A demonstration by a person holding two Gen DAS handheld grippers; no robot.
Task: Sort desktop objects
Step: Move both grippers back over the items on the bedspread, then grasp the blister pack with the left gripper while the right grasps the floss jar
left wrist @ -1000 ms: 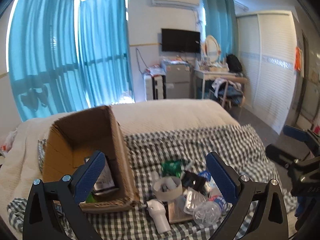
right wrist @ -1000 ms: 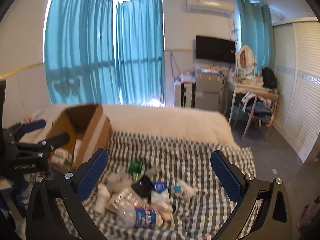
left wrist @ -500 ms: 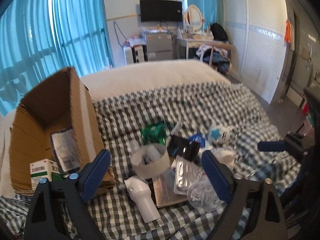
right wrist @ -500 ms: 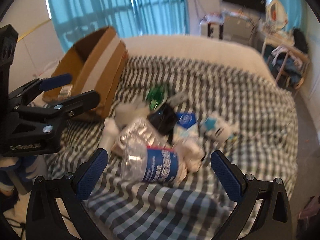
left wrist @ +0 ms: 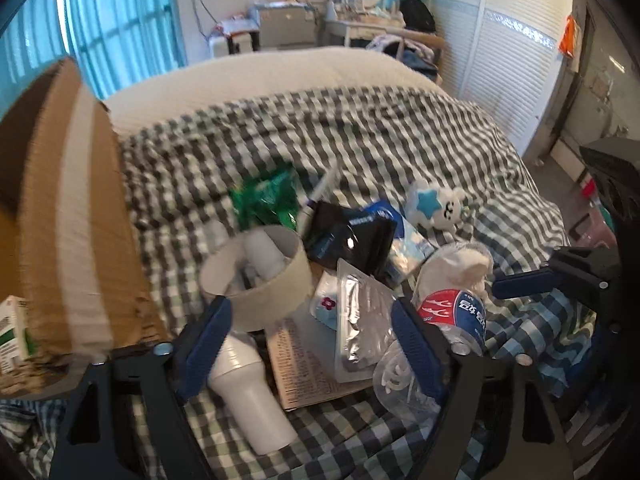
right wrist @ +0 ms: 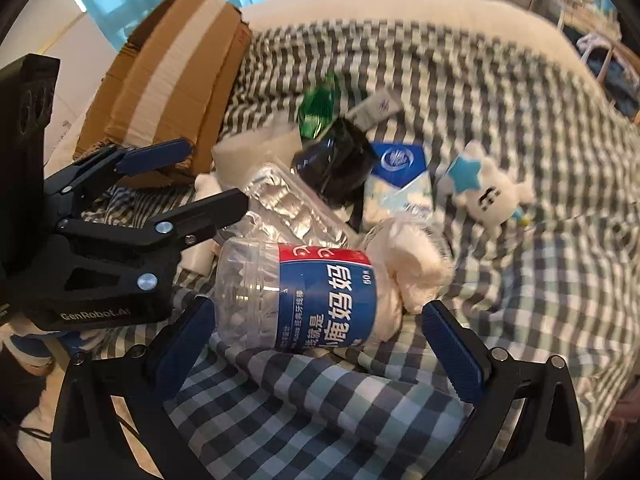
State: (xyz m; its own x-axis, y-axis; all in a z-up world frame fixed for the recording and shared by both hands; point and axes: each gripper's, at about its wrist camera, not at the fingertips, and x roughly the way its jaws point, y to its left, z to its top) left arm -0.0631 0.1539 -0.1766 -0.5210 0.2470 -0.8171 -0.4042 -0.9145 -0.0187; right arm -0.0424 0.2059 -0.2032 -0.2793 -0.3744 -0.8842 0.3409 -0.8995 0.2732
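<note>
While its jaws have just been narrowing, the left gripper (left wrist: 308,340) hangs over a heap of clutter on a checked bedspread (left wrist: 360,136), still parted and pressing on nothing; a printed leaflet (left wrist: 304,356) and a foil blister pack (left wrist: 364,320) lie between its blue pads. A paper tape roll (left wrist: 264,276) sits just beyond, with a white plastic bottle (left wrist: 248,396) lying below the left pad. A clear bottle (left wrist: 448,328) with a red-and-blue label lies by the right pad; its writing is too small to read in this view. Behind are a green packet (left wrist: 268,200), a black pouch (left wrist: 348,236) and a white plush toy with a blue star (left wrist: 440,204). A cardboard box (left wrist: 64,208) stands at the left, a green-and-white carton (left wrist: 12,336) beside it.

From the right wrist, the right gripper (right wrist: 320,344) stands wide open around the clear bottle (right wrist: 296,296), pads apart from it. The label carries white Chinese characters on blue, partly legible. A white cloth wad (right wrist: 408,256) touches the bottle's far end. The left gripper (right wrist: 188,180) reaches in from the left, "GenRobot.AI" printed on its body. A blue-and-white tissue pack (right wrist: 400,176), the black pouch (right wrist: 336,160), the plush toy (right wrist: 488,192) and the cardboard box (right wrist: 172,72) lie beyond.
</note>
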